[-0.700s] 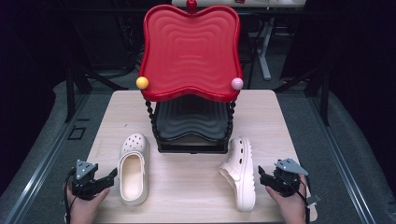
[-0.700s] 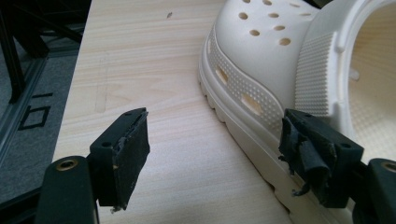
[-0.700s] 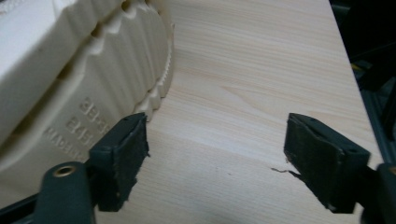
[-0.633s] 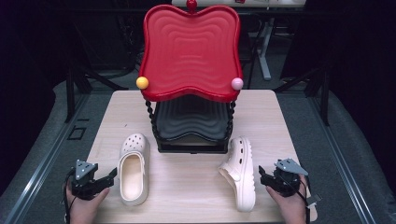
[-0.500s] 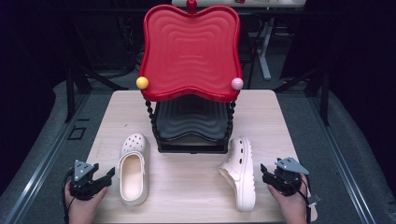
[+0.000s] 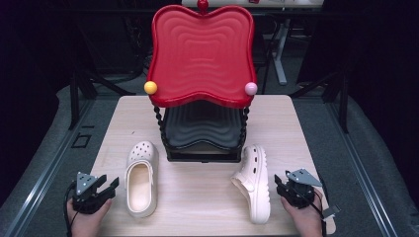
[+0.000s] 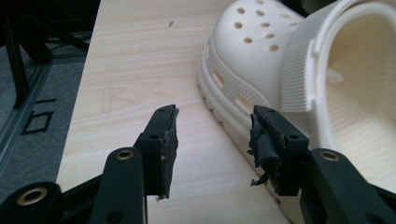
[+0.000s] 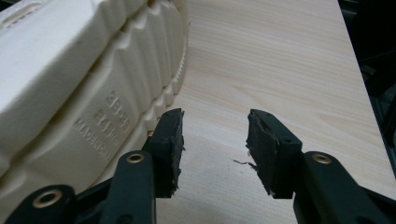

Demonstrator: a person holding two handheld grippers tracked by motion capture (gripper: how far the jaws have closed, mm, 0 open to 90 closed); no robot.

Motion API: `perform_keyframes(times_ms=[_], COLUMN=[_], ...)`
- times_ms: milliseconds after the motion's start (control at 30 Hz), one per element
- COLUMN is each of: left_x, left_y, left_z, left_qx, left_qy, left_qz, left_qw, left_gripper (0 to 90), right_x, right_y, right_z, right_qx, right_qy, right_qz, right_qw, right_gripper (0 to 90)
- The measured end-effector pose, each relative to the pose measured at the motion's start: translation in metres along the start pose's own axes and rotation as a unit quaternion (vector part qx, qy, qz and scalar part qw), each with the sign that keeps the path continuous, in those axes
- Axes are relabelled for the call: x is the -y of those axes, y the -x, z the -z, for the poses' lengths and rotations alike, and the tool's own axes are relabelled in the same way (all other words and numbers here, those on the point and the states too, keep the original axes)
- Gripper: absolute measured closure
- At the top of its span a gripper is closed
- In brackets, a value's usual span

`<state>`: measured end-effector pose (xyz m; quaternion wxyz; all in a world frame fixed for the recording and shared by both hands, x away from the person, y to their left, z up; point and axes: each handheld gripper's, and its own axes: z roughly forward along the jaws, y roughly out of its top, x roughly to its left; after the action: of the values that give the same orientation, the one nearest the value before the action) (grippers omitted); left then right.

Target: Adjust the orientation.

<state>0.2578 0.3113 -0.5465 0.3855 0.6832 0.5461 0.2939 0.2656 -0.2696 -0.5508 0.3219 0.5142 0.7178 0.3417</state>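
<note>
I have a light wooden table under me, and I place everything against the red and black rack standing at its middle. The rack carries a tilted red wavy tray on top, with a yellow ball at one lower corner and a pink ball at the other, and a black tray below between twisted black posts.

In front of the rack, toward its yellow-ball side, the left clog sits upright on its sole, toe pointing to the rack, its opening facing up. In front of the rack on the pink-ball side, the right clog lies tipped on its side, its toe also toward the rack and just beside the rack's base.

My left gripper is at the near edge of the table, outward from the left clog and farther from the rack than the clog's toe. In the left gripper view the jaws stand apart with nothing between them; one jaw is right up against the clog's ribbed side, though I cannot tell if it touches. The holes on the toe show beyond.

My right gripper is at the near edge too, outward from the right clog. In the right gripper view the jaws are also spread and empty over bare wood, with the clog's sole, moulded lettering on it, close beside one jaw.
</note>
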Motion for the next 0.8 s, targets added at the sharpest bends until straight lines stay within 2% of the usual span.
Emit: perform_keyframes(times_ms=[33, 100, 233, 300, 367, 433, 533, 567, 600, 667, 800], left_x=[-0.002, -0.004, -0.007, -0.009, -0.01, -0.013, -0.015, -0.016, -0.016, -0.017, -0.018], left_y=[0.003, 0.004, 0.011, 0.018, 0.021, 0.028, 0.033, 0.037, 0.037, 0.04, 0.041], left_z=[0.003, 0.004, 0.009, 0.012, 0.013, 0.011, 0.008, 0.003, 0.003, -0.004, -0.01], left_qx=[0.015, 0.017, 0.027, 0.032, 0.034, 0.034, 0.032, 0.028, 0.028, 0.008, 0.005], left_qy=[0.007, 0.006, 0.023, 0.033, 0.034, 0.032, 0.029, 0.021, 0.021, 0.003, -0.004], left_qz=[0.004, 0.006, 0.003, -0.012, -0.017, -0.03, -0.038, -0.048, -0.048, -0.05, -0.051], left_qw=[0.9998, 0.9998, 0.9994, 0.9989, 0.9987, 0.9985, 0.9983, 0.9982, 0.9982, 0.9987, 0.9987], left_gripper=[52.6, 54.0, 56.7, 59.4, 60.2, 62.2, 63.4, 64.3, 64.3, 67.1, 68.3], right_x=[-0.001, -0.002, -0.002, -0.003, -0.003, -0.003, -0.004, -0.005, -0.005, -0.004, -0.004], right_y=[0.0, -0.001, -0.002, -0.003, -0.003, -0.004, -0.003, -0.004, -0.004, -0.003, -0.002], right_z=[0.001, 0.001, 0.002, 0.002, 0.003, 0.004, 0.006, 0.006, 0.006, 0.006, 0.006], right_qx=[0.004, 0.002, -0.006, -0.002, -0.001, 0.003, 0.004, 0.009, 0.009, 0.008, 0.005], right_qy=[-0.005, -0.007, -0.006, -0.004, -0.002, 0.003, 0.003, 0.009, 0.009, 0.007, 0.006], right_qz=[0.003, 0.001, -0.001, 0.0, 0.001, -0.002, -0.004, -0.005, -0.005, -0.011, -0.013], right_qw=[1.0, 1.0, 1.0, 1.0, 1.0, 1.0, 1.0, 0.9999, 0.9999, 0.9999, 0.9999], right_gripper=[57.7, 58.1, 60.2, 61.0, 61.2, 61.5, 61.5, 61.8, 61.8, 61.9, 63.2])
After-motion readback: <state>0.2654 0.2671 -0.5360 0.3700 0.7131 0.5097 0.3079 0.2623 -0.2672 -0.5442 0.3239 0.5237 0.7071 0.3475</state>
